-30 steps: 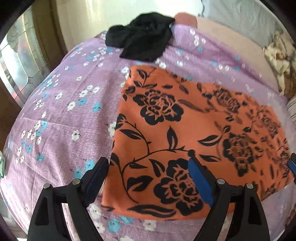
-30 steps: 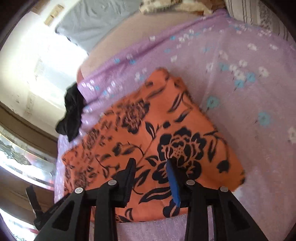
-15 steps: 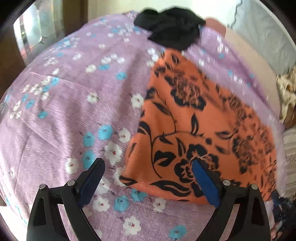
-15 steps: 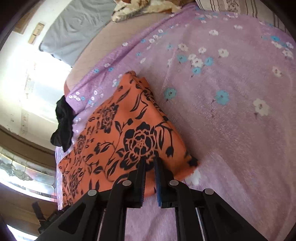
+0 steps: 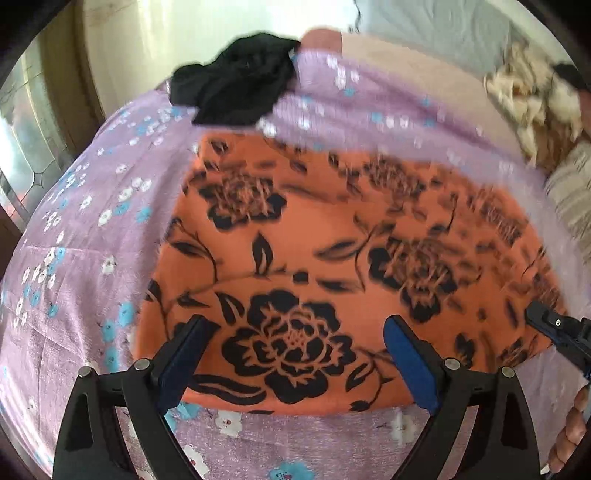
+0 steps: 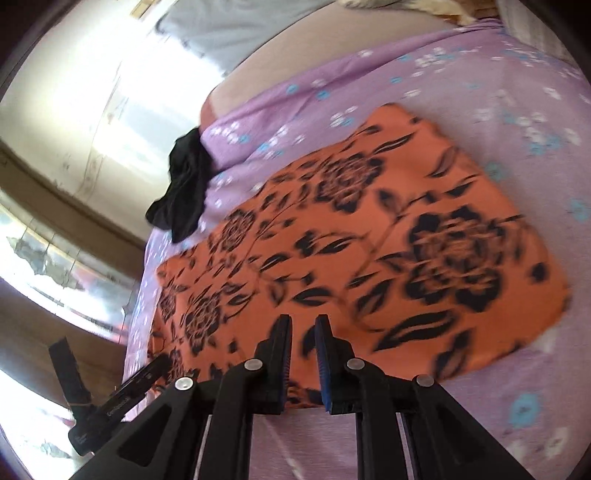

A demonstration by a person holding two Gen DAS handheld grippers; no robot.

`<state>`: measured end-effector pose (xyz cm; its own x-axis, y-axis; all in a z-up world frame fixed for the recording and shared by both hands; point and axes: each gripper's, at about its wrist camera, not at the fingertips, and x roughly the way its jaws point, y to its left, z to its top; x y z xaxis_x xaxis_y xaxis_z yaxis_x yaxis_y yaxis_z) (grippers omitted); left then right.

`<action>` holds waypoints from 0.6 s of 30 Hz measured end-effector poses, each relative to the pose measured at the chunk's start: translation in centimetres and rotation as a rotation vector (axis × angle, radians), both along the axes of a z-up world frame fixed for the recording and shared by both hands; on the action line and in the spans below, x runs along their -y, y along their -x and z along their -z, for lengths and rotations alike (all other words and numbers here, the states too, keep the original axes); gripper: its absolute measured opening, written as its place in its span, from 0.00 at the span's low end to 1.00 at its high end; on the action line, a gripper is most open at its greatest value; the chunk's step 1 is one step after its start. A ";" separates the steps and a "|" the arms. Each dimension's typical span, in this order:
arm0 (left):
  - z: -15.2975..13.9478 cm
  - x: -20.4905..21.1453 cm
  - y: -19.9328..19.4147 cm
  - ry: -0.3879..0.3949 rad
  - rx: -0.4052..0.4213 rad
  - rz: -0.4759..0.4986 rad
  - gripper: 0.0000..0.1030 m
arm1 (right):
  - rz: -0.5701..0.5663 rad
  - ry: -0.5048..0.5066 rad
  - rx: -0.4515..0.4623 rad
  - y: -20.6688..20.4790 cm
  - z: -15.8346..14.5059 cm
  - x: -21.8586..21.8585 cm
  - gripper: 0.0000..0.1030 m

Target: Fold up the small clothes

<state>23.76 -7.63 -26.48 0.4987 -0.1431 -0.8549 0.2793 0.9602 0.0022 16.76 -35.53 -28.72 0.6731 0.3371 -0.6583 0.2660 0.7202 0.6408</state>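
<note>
An orange cloth with black flowers (image 5: pixel 325 251) lies flat in a folded rectangle on the purple flowered bedsheet (image 5: pixel 92 221). It also shows in the right wrist view (image 6: pixel 369 243). My left gripper (image 5: pixel 291 347) is wide open over the cloth's near edge, holding nothing. My right gripper (image 6: pixel 303 343) hangs over the cloth's near edge with its jaws a narrow gap apart and nothing between them. Its tip shows at the right of the left wrist view (image 5: pixel 554 328).
A crumpled black garment (image 5: pixel 236 92) lies at the far edge of the bed, also in the right wrist view (image 6: pixel 184 188). A grey pillow (image 5: pixel 436 29) and a cream patterned cloth (image 5: pixel 532 99) sit at the back right. A window (image 5: pixel 22 122) is at the left.
Both grippers have swung back over the orange cloth's near edge. The right gripper's jaws have parted slightly from nearly closed. The cloth lies as before.
</note>
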 end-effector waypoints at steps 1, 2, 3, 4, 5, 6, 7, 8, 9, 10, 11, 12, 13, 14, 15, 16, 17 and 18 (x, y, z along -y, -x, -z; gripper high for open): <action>1.4 0.0 -0.4 -0.047 -0.060 -0.011 0.93 | -0.018 0.011 -0.048 -0.5 0.8 -0.4 0.15; 2.3 -0.2 -0.8 -0.063 -0.100 -0.014 0.95 | -0.034 0.009 -0.106 -1.0 1.8 -0.7 0.14; 2.2 -0.3 -0.7 -0.055 -0.072 -0.010 0.96 | -0.039 -0.019 -0.128 -1.1 2.7 -0.6 0.14; 1.9 -0.2 -0.6 -0.066 -0.072 -0.006 0.95 | -0.035 -0.034 -0.119 -1.0 2.6 -0.3 0.14; 1.7 -0.2 -0.5 -0.074 -0.074 0.001 0.95 | -0.040 -0.041 -0.120 -0.9 2.3 -0.1 0.13; 1.5 -0.4 -0.2 -0.069 -0.067 0.009 0.95 | -0.046 -0.041 -0.128 -0.8 2.1 0.0 0.13; 1.3 -0.7 0.1 -0.060 -0.069 0.007 0.95 | -0.048 -0.046 -0.133 -0.6 2.1 0.0 0.13; 1.1 -1.0 0.4 -0.046 -0.071 0.003 0.95 | -0.051 -0.051 -0.135 -0.3 1.9 0.0 0.13; 0.6 -1.6 0.7 -0.008 -0.075 -0.006 0.95 | -0.055 -0.052 -0.134 -0.1 1.8 0.1 0.13; 0.2 -2.0 1.5 0.026 -0.078 -0.015 0.95 | -0.060 -0.054 -0.131 0.2 1.6 0.2 0.14; -0.1 -2.6 1.7 0.063 -0.082 -0.026 0.95 | -0.061 -0.062 -0.124 0.5 1.3 0.5 0.16; -0.5 -3.5 2.2 0.108 -0.091 -0.042 0.95 | -0.056 -0.073 -0.114 1.1 1.1 0.8 0.16; -0.7 -4.5 2.7 0.159 -0.107 -0.060 0.95 | -0.044 -0.089 -0.106 1.7 1.0 1.3 0.17; -0.7 -5.7 3.1 0.218 -0.135 -0.085 0.95 | -0.029 -0.105 -0.109 2.1 1.1 1.9 0.19; -0.6 -6.9 3.4 0.272 -0.162 -0.114 0.95 | -0.010 -0.129 -0.115 2.6 1.2 2.7 0.20; -0.4 -7.7 3.8 0.310 -0.186 -0.137 0.95 | 0.009 -0.161 -0.114 3.2 1.4 3.5 0.23; -0.1 -8.5 4.2 0.348 -0.219 -0.161 0.95 | 0.022 -0.176 -0.109 3.5 1.4 4.1 0.27; 0.4 -9.4 4.5 0.388 -0.257 -0.184 0.94 | 0.037 -0.187 -0.104 3.9 1.4 4.6 0.30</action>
